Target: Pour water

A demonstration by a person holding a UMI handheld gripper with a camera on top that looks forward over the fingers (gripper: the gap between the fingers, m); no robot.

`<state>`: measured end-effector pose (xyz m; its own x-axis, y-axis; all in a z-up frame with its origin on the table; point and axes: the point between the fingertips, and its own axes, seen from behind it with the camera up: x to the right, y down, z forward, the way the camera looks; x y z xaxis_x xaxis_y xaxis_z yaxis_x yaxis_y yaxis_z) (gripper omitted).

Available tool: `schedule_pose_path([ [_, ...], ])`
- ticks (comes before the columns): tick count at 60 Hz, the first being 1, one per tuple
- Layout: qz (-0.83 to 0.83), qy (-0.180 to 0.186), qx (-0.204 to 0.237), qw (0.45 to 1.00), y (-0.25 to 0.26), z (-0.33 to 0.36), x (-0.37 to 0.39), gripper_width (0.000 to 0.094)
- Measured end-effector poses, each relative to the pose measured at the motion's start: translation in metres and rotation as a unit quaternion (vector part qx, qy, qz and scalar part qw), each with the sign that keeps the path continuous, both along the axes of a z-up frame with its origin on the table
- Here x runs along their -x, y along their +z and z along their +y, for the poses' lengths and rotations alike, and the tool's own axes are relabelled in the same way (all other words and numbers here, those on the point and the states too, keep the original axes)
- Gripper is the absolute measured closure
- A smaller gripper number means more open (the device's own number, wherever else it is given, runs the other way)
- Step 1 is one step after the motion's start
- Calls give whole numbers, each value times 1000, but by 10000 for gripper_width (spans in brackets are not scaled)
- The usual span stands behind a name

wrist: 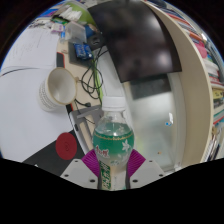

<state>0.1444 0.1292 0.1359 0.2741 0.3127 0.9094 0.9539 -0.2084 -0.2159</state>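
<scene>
A clear plastic water bottle (113, 140) with a green label and a pale cap stands upright between my fingers. My gripper (112, 166) is shut on the bottle, both magenta pads (91, 163) pressing on the label's sides. The bottle appears lifted above the white table (25, 120). A stack of white paper cups (57, 90) lies to the left beyond the fingers, its mouth turned toward me. A small red cap-like disc (66, 145) lies on the table left of the bottle.
A dark monitor (140, 40) stands behind, with black cables (93, 75) trailing past the cups. Colourful boxes (75, 35) sit at the back left. A curved pale edge (188, 90) runs down the right.
</scene>
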Motion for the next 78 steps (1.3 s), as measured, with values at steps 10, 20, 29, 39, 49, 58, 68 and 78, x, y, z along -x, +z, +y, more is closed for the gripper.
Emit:
schedule_pose_path([
  [10, -138, 35, 6, 990, 0, 25, 32, 620],
  [20, -264, 83, -4, 961, 1, 42, 58, 623],
  [29, -354, 116, -8, 928, -1, 48, 69, 622],
  [39, -347, 116, 6, 931, -8, 46, 73, 621],
  [49, -234, 92, 13, 968, -6, 35, 74, 623],
  [58, 9, 34, 20, 999, 5, 20, 69, 610],
  [68, 283, -31, 22, 958, 15, 14, 69, 611],
  [78, 542, -71, -3, 837, 15, 20, 44, 609],
])
